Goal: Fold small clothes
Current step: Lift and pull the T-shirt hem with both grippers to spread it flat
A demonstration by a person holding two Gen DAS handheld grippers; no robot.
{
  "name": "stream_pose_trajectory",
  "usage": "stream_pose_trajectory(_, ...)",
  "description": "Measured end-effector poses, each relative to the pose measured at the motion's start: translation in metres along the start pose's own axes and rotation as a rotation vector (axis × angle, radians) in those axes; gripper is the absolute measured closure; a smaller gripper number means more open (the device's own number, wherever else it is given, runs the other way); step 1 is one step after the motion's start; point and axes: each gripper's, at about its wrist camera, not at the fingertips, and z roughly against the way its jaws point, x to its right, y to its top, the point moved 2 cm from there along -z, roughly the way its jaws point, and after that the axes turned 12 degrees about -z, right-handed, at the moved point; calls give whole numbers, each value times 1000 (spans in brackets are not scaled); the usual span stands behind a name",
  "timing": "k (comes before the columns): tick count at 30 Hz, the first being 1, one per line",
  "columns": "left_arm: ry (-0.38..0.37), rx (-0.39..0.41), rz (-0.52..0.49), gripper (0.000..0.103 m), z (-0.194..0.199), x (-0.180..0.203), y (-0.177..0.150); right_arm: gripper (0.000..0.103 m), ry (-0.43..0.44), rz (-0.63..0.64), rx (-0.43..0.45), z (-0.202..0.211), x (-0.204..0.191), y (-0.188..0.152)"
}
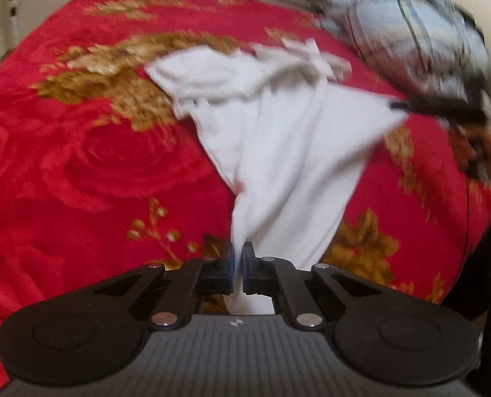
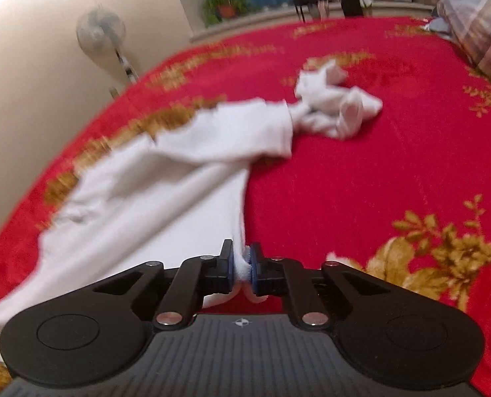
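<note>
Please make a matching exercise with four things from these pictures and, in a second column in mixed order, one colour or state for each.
Things:
1. left gripper
2. blanket
3. standing fan
4. potted plant

Descriptions:
A. green leaves, on the ledge by the blue curtain
B. red with golden flowers
C. shut on the white garment
D. beside the cream wall, past the bed's edge

Pairs: 1-C, 2-B, 3-D, 4-A

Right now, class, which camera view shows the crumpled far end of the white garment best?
The right wrist view: the bunched end lies clear and sharp on the red blanket. The left wrist view shows it smaller and blurred, beyond the spread cloth.
</note>
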Motion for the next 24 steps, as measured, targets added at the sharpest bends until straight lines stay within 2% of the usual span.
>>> stream_pose_trajectory(3,-77,103,54,99,34,-1,0,95,47,-16,38,58,-5,7)
stream_pose_trajectory(5,-122,140,31,100,52,6,-4,95,115,-48,75,106,-2,6)
stream_pose_trajectory(7,-150,125,-8,100,62,13,-14,95,150,-75,88,148,7,1)
stream_pose_trajectory(9,-178,63,-38,101,59,18,-26,95,112,-113,63,180,26,-9)
stream_pose_trajectory(10,-185,23,-56,103,54,20,-31,95,75,-152,14,188,41,-17)
stream_pose_trajectory(12,-162,-98,-115,103,34,26,-40,95,-21,-179,-105,185,62,-36)
stream_pose_trajectory(14,-122,-197,-152,103,13,29,-44,95,-213,-97,-210,166,77,-59)
stream_pose_trajectory(15,-110,-211,-157,103,8,30,-41,95,-261,-86,-264,154,84,-68)
stream_pose_trajectory(17,-120,-181,-106,97,3,28,-28,89,-276,-108,-331,135,90,-75)
stream_pose_trajectory(18,-142,-155,-68,94,1,26,-20,87,-279,-97,-326,130,89,-75)
stream_pose_trajectory(20,-188,-127,-18,83,-4,28,-13,72,-291,-42,-274,123,86,-70)
stream_pose_trajectory(21,-214,-129,-8,83,-10,32,-8,62,-294,-31,-267,119,86,-68)
stream_pose_trajectory(24,-258,-186,-21,83,-29,49,-7,61,-297,4,-288,105,85,-70)
